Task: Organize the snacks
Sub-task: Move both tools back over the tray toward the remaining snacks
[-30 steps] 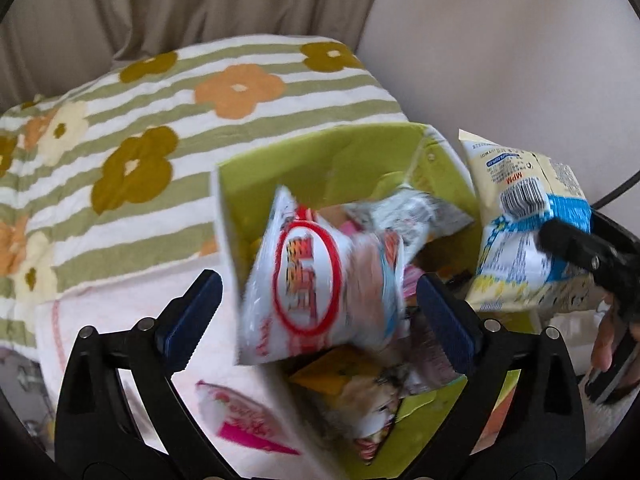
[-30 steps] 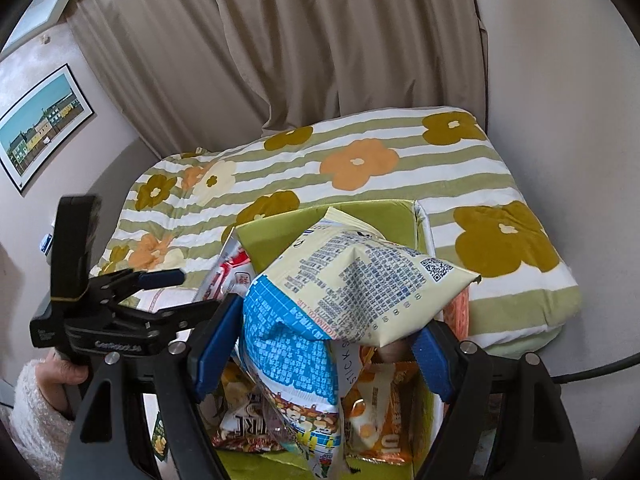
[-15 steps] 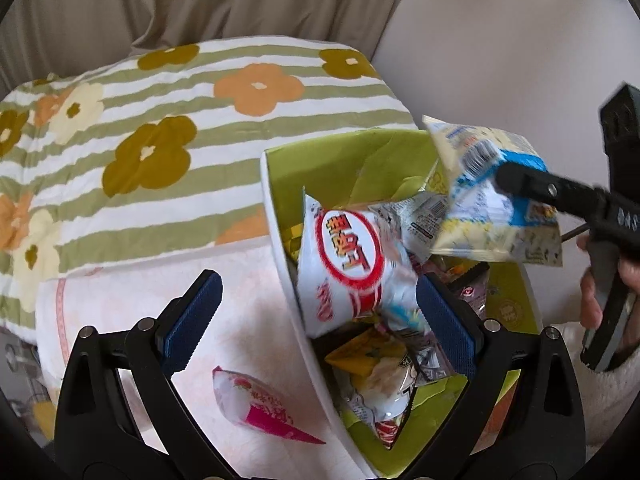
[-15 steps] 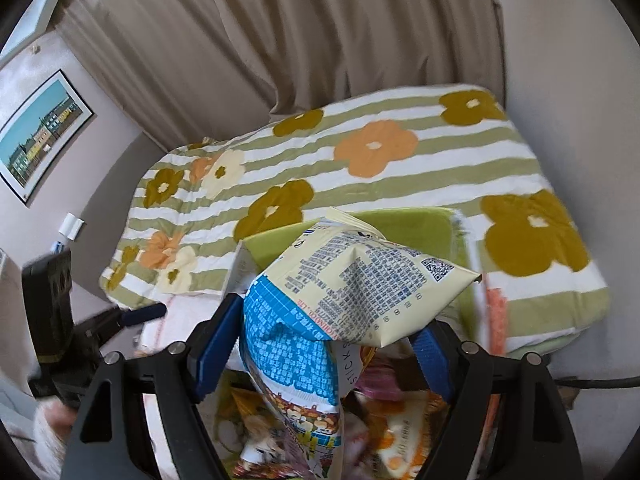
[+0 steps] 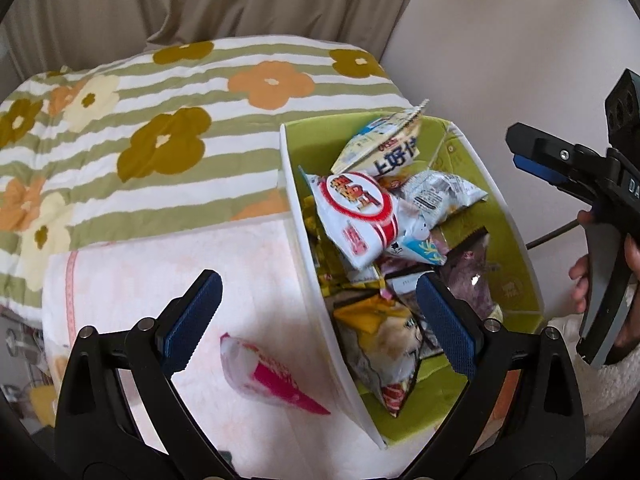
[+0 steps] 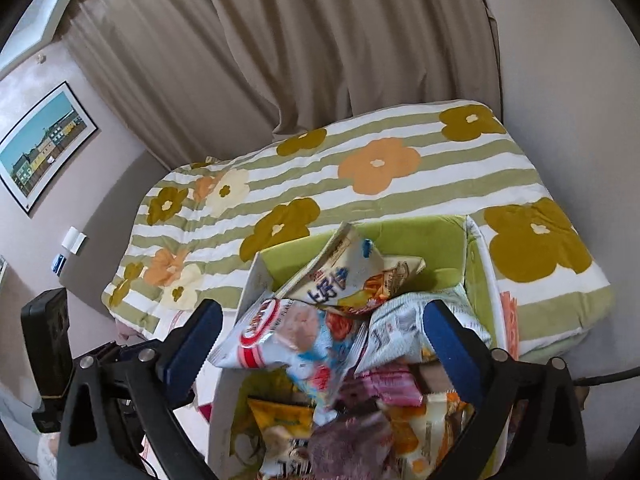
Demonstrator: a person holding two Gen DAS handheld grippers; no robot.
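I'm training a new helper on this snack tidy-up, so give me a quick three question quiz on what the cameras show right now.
1. True or false: the pink cone-shaped packet lies inside the green bin.
2. What is each gripper holding: left gripper, right gripper?
3. Which packet sits nearest the bin's far wall? A) the white packet with the red ring B) the cream and blue packet C) the purple packet

Key:
1. False; it lies on the pink towel beside the bin.
2. Nothing; both are open.
3. B
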